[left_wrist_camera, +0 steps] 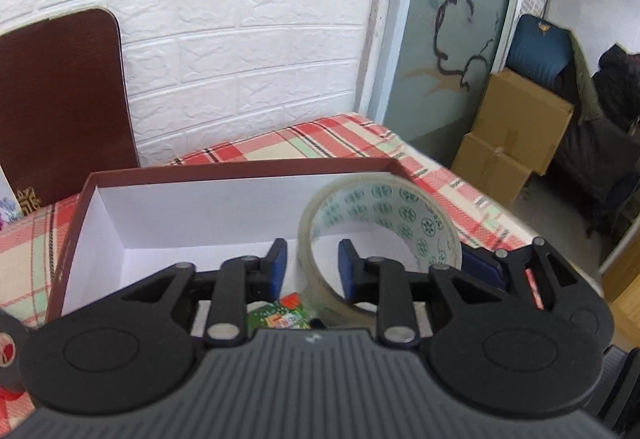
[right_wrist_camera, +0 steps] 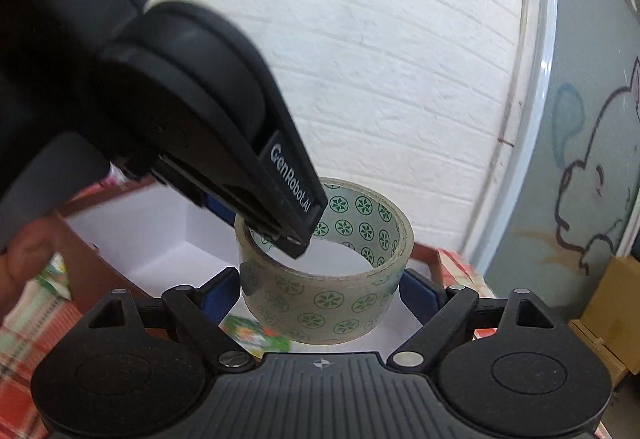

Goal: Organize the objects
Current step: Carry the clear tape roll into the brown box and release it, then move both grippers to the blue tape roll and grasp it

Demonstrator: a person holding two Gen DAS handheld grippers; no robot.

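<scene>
A clear tape roll (right_wrist_camera: 324,279), printed with green rosettes, is pinched by the wide-spread right gripper (right_wrist_camera: 320,289); its wall is loosely straddled by the left gripper (left_wrist_camera: 312,267).

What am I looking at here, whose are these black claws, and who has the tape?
No robot: a person holds a two-finger gripper in each hand, each with a camera looking along its fingers. The left wrist view shows the left gripper, open, one finger inside the tape roll, one outside. The right wrist view shows the right gripper clamping the roll's outside. Below lies a white-lined box holding a green packet, on a checked cloth.
</scene>
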